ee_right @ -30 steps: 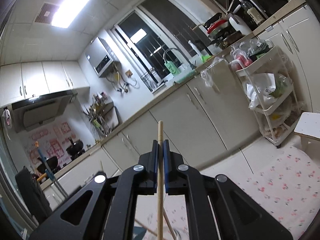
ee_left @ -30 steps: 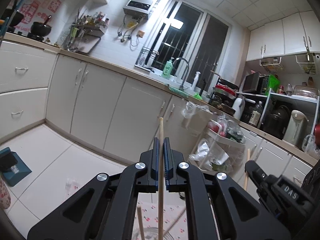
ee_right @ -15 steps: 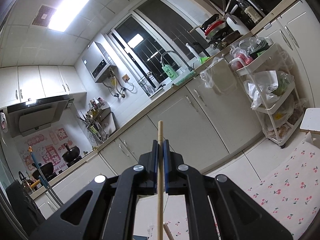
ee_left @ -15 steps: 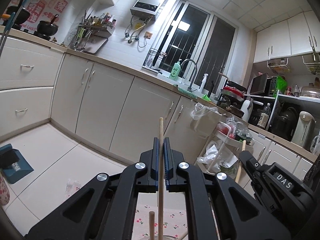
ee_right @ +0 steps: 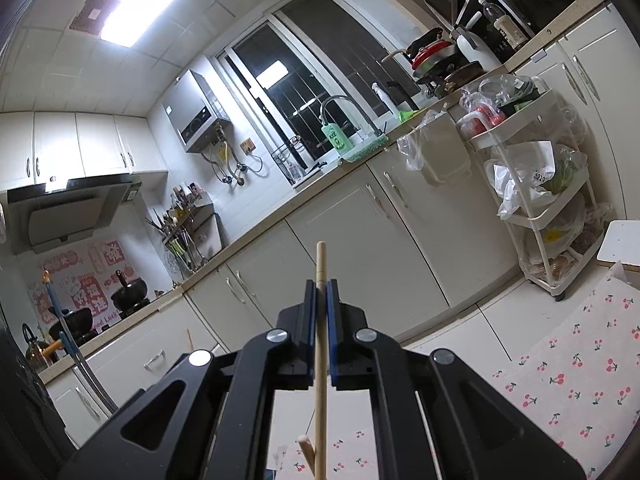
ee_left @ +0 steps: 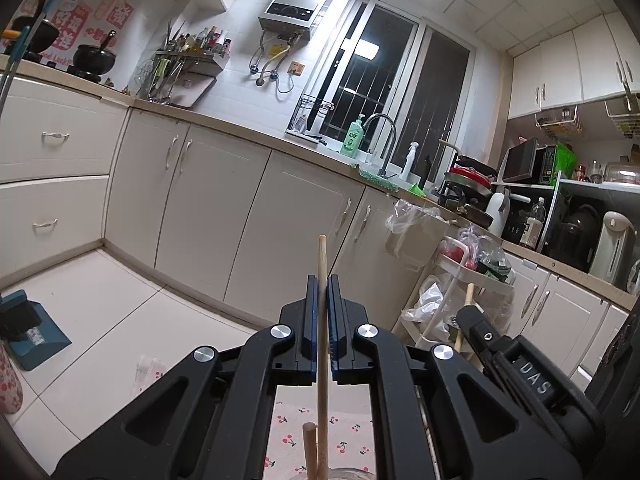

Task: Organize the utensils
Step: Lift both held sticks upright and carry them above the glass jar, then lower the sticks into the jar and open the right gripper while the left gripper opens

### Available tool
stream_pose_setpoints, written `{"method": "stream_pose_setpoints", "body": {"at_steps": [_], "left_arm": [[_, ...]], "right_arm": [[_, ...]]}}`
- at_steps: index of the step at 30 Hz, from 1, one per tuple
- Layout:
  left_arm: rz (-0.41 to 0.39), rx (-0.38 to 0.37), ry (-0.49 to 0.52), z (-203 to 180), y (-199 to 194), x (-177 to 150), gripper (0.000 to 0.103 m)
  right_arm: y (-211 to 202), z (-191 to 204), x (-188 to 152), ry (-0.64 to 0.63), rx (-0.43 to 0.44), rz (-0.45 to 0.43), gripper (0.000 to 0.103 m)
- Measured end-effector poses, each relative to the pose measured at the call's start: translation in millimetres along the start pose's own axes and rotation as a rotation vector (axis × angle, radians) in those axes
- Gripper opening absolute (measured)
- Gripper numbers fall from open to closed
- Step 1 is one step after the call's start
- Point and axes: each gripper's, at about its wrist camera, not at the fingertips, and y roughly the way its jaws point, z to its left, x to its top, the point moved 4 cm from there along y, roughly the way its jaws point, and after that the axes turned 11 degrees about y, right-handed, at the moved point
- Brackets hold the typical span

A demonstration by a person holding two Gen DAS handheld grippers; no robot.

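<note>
Wooden chopsticks stand upright in two handheld grippers in a home kitchen: the left gripper [ee_left: 320, 312] has its blue-padded jaws clamped tight on one wooden chopstick [ee_left: 322, 344], and the right gripper [ee_right: 319, 316] is pinched just as tightly on a second chopstick [ee_right: 320, 336]. Near the bottom of the left view, the top of another wooden stick [ee_left: 309, 450] rises just beside the held one, above a glass rim [ee_left: 340, 474] on the cherry-print cloth [ee_left: 352, 436]. To the right, the other gripper's black body [ee_left: 520, 364] shows. Farther off run cream base cabinets [ee_left: 256, 220], a white trolley [ee_right: 536, 184] with bagged goods, then the faucet [ee_left: 380, 136] and dark window [ee_left: 384, 92].
</note>
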Motion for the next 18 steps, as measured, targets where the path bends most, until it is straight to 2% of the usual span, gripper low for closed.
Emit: {"method": "stream_pose_setpoints", "body": {"at_steps": [10,18], "left_arm": [[0.000,0.010,0.024,-6.4,-6.0,-6.9,0.004],[0.029,0.011,0.040,-8.7,-18.2,-17.3,0.004]], "right_arm": [[-10.7,-0.4,-17.5,-0.047,-0.002,0.033,0.006],[-25.8,-3.1,-27.1,-0.070,-0.010,0.074,0.006]]}}
